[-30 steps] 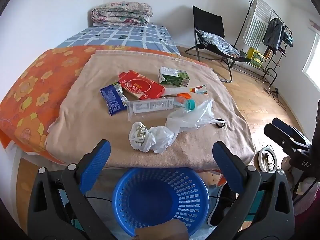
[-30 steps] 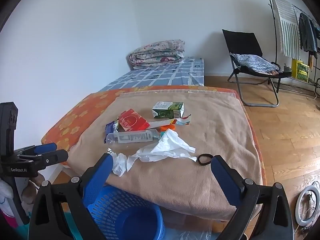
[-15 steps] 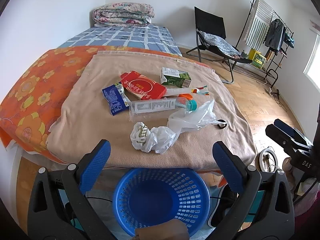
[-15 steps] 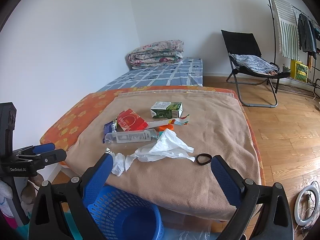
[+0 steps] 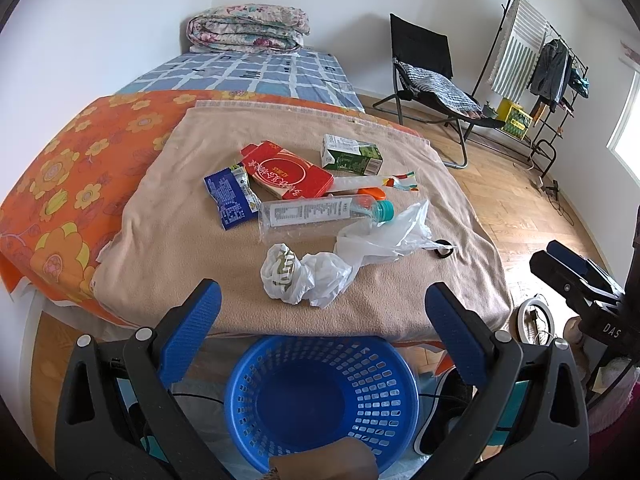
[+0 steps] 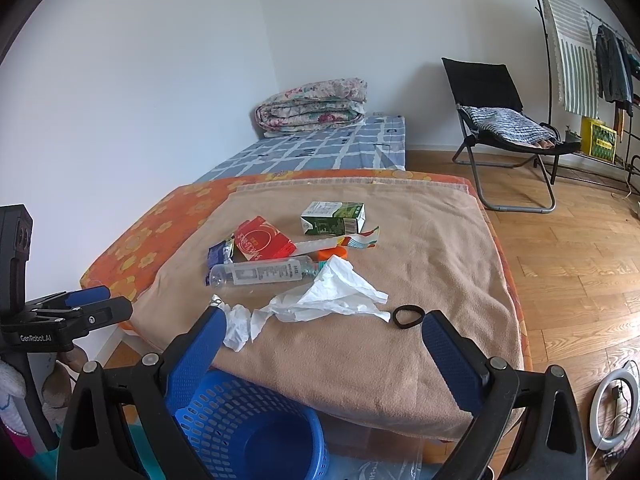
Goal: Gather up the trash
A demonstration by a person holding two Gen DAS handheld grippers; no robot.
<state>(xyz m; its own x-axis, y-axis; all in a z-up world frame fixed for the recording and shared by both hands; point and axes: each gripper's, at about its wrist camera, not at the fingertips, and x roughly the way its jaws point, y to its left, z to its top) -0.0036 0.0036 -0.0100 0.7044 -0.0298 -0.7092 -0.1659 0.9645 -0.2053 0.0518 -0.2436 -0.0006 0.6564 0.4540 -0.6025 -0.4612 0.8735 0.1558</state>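
Note:
Trash lies on a tan blanket [image 5: 180,216] on the bed: a clear plastic bottle [image 5: 316,212] [image 6: 260,272], a crumpled white plastic bag [image 5: 320,272] [image 6: 328,300], a red box [image 5: 286,172] [image 6: 260,240], a green carton [image 5: 350,154] [image 6: 334,218], a blue wrapper [image 5: 228,200] and a black ring [image 6: 408,316]. A blue basket [image 5: 320,400] [image 6: 248,432] stands on the floor at the bed's near edge. My left gripper [image 5: 320,320] is open and empty above the basket. My right gripper [image 6: 320,344] is open and empty near the bed edge.
A folded quilt [image 5: 248,32] lies at the bed's far end. A black folding chair [image 6: 500,128] and a clothes rack [image 5: 536,64] stand on the wood floor to the right. A white ring light [image 6: 616,404] lies on the floor.
Both grippers have drifted slightly toward the bed and stay open. The trash has not moved.

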